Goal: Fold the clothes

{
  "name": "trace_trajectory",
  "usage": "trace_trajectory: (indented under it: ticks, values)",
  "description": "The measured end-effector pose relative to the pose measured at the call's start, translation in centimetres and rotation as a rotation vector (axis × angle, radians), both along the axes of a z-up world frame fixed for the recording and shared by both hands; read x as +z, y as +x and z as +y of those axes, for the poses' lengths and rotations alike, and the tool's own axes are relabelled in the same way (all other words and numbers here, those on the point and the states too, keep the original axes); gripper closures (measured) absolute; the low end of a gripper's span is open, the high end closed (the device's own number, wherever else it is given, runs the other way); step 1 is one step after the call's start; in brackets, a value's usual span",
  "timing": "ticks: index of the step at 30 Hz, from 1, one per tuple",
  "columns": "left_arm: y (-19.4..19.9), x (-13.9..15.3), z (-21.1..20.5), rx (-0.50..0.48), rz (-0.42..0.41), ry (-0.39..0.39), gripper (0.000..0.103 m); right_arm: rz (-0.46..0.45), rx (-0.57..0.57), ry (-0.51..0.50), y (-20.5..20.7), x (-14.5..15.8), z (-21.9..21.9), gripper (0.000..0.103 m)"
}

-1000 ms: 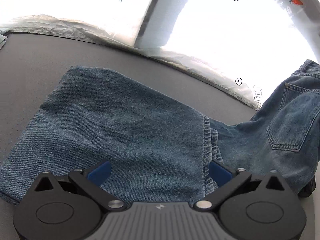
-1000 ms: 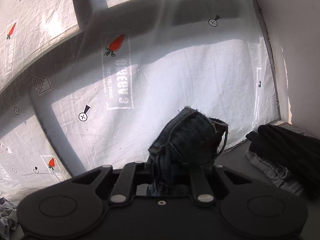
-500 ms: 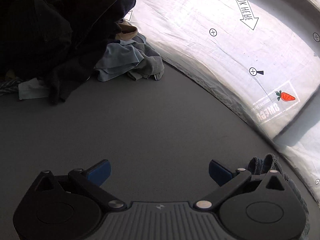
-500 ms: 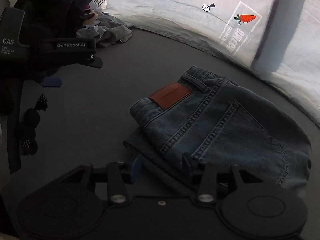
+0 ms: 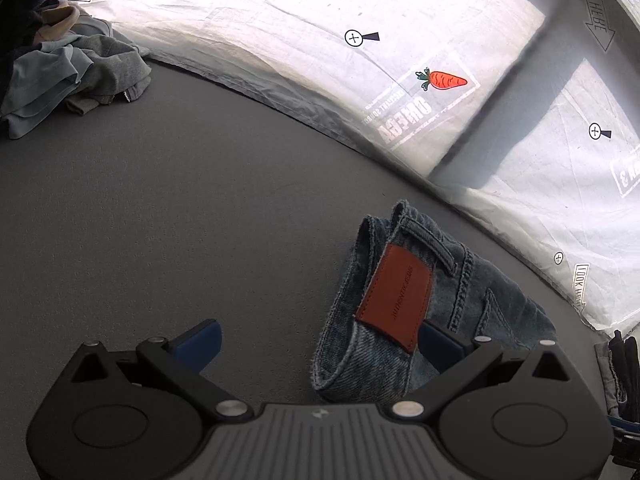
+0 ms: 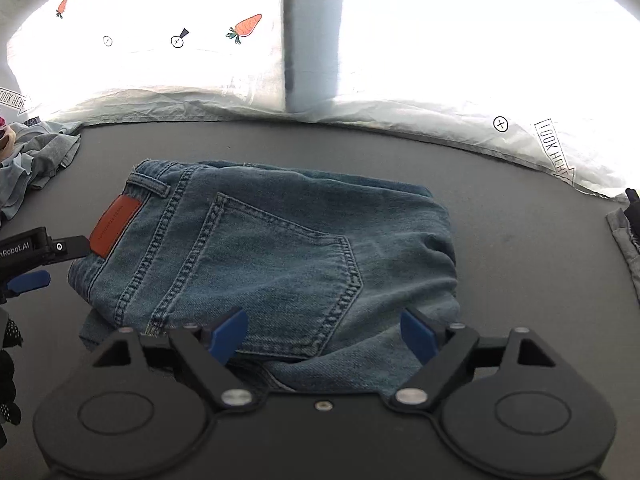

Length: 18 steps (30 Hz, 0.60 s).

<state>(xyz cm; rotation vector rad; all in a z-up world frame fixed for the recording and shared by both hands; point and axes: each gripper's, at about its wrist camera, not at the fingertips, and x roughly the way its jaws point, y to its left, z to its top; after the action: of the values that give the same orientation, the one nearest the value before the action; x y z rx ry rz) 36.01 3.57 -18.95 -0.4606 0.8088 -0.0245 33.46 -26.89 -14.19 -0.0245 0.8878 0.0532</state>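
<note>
Blue jeans [image 6: 280, 240] lie folded flat on the grey table [image 6: 520, 220], back pocket and brown leather patch [image 6: 114, 226] facing up. My right gripper [image 6: 322, 334] hovers over their near edge, jaws opening, denim below the blue pads but not pinched. In the left wrist view the waistband end of the jeans [image 5: 500, 312] and its patch [image 5: 396, 300] sit by the right finger. My left gripper [image 5: 318, 342] is open and holds nothing. It also shows at the jeans' left end as the left gripper [image 6: 48, 264] in the right wrist view.
A heap of grey and dark clothes [image 5: 80, 68] lies at the far left, also seen as the heap [image 6: 32, 168]. A white printed sheet [image 5: 320, 40] rings the table's far side. Dark garments [image 6: 628, 232] lie at the right edge.
A second ago my right gripper was shut on bunched denim held up in the air. Now the jeans lie folded on the table and those jaws stand apart. The left gripper moved to the waistband end.
</note>
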Motion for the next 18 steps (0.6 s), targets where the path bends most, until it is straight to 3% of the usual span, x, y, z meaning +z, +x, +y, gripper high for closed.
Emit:
trace_trajectory:
  ticks: [4,9,18]
  values:
    - [1.6,-0.7,-1.3,-0.065,0.021,0.003,0.0,0.057,-0.137,0.062,0.7,-1.4,-4.1,0.017]
    - [3.6,-2.3,-2.5,-0.116,0.076,-0.052,0.0,0.128,-0.204,0.156,1.9,-3.5,-6.7,0.015]
    - [4.4,-2.6,-3.3,-0.163,0.065,-0.042,0.0,0.169,-0.178,0.287,4.9,-5.9,-8.5,0.01]
